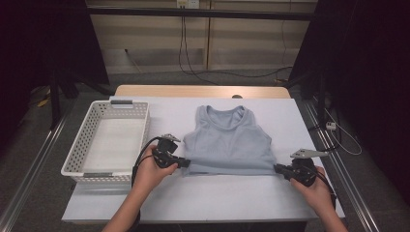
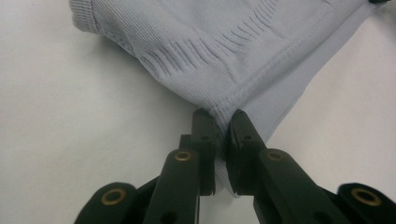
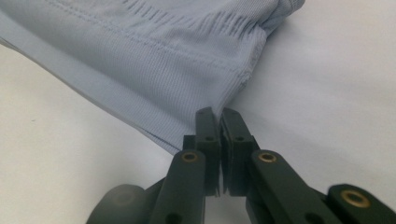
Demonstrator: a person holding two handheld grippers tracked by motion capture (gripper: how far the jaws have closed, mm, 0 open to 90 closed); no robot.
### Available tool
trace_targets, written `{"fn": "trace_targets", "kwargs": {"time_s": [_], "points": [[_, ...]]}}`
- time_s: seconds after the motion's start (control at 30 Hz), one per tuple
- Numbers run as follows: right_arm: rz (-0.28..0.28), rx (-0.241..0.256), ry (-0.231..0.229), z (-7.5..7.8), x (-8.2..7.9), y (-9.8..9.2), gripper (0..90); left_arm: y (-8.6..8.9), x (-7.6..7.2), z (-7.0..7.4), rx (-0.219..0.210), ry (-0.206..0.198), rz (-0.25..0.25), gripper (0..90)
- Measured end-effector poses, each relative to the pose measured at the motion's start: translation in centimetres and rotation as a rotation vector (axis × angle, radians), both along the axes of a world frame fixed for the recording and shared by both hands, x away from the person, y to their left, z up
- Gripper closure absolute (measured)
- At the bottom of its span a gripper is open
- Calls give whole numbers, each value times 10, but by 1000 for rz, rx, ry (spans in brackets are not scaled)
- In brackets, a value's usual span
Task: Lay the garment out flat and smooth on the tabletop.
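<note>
the surface (image 1: 193, 198) is covered in white, with a bare strip of light wood (image 1: 193, 91) at its far edge; behind it the floor (image 1: 154, 77) is grey and dim; the back wall (image 1: 145, 34) has pale wooden panels, with a dark bar (image 1: 203, 13) running across the top; black cables (image 1: 186, 58) hang down the wall and curl on the floor; a thin white cable (image 1: 345, 137) lies on the floor at the right; black curtains (image 1: 367, 72) stand on both sides, so the room looks dark there; shiny metal rails (image 1: 29, 169) run along the floor on the left and the right; the light falls mostly on the surface.
</note>
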State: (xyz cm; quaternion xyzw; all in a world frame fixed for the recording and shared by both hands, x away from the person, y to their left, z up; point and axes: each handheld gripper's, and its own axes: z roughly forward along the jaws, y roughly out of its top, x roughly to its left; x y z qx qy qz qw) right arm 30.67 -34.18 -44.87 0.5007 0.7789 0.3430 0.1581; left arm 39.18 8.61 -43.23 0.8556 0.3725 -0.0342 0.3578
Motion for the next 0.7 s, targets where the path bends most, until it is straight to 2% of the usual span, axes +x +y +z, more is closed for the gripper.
{"fn": "trace_targets", "kwargs": {"time_s": [0.13, 0.2, 0.27, 0.37, 0.43, 0.57, 0.63, 0.7], "points": [[5, 4, -2, 0, 1, 0, 864, 1, 0, 5, -14, -17, 3, 736], [5, 2, -3, 0, 1, 0, 866, 2, 0, 10, -22, -42, 20, 670], [10, -2, -7, 0, 1, 0, 865, 2, 1, 14, -46, -62, 34, 573], [10, -5, -7, 0, 2, 1, 864, 2, 6, 20, -80, -77, 56, 517], [10, -5, -8, 1, 2, 2, 863, -2, 11, 19, -82, -97, 68, 500], [10, -4, -11, 1, 2, 2, 862, -9, 25, 12, -45, -135, 86, 534], [12, -6, -11, 1, 3, 2, 861, -12, 32, 7, -57, -160, 109, 556], [16, -6, -10, 1, 3, 2, 861, -14, 40, 3, -37, -178, 134, 561]]}}
